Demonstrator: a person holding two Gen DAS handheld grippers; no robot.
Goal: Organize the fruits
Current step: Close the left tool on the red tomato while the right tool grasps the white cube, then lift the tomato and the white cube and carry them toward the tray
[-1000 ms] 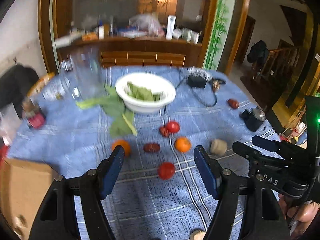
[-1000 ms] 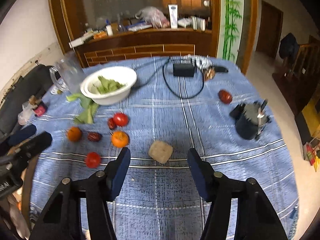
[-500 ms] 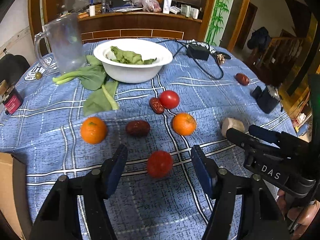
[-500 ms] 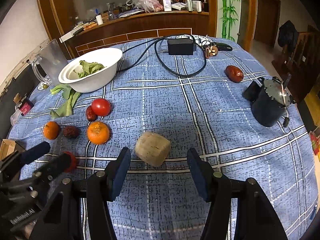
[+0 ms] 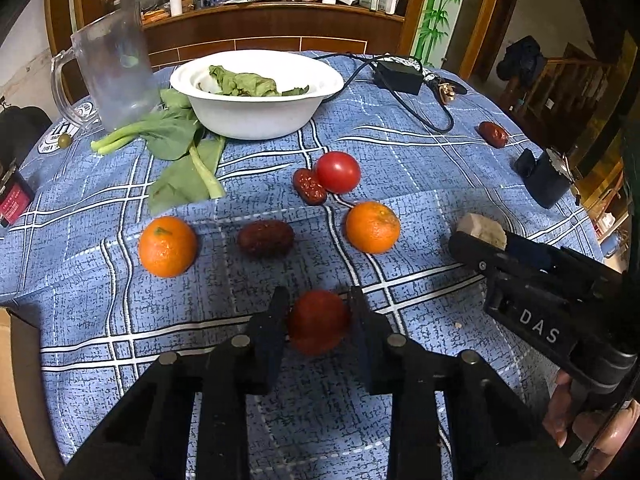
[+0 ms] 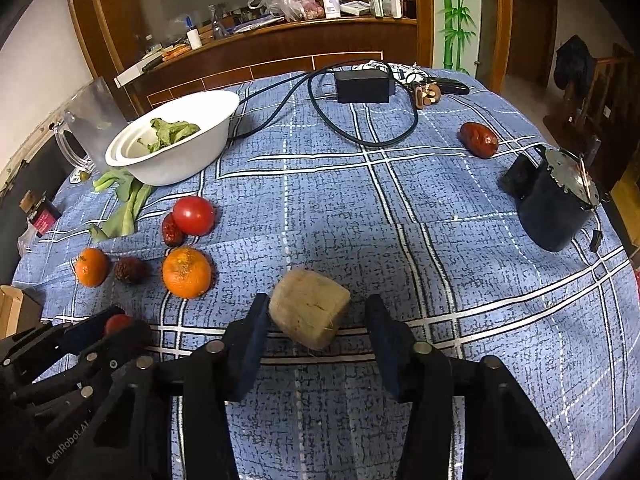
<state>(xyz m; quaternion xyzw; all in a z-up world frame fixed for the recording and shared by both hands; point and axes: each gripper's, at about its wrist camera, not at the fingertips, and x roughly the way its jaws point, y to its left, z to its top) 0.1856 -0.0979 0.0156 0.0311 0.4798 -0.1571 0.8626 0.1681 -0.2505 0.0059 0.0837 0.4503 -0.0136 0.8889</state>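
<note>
Oranges (image 5: 372, 227) beyond clamped tomato (image 5: 318, 321)

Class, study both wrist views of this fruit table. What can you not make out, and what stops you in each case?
- Left wrist: whether the left gripper actually presses the near tomato; shadow hides the contact.
- Left wrist: most of the beige block; the right gripper covers it.
- Right wrist: most of that tomato; the left gripper's fingers cover it.
- Both views: shelf labels, too small.

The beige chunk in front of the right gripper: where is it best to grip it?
Grip the beige chunk across its two flatter cut sides, coming from the near edge with the right gripper low. It lies tilted, so one finger already touches it.
</note>
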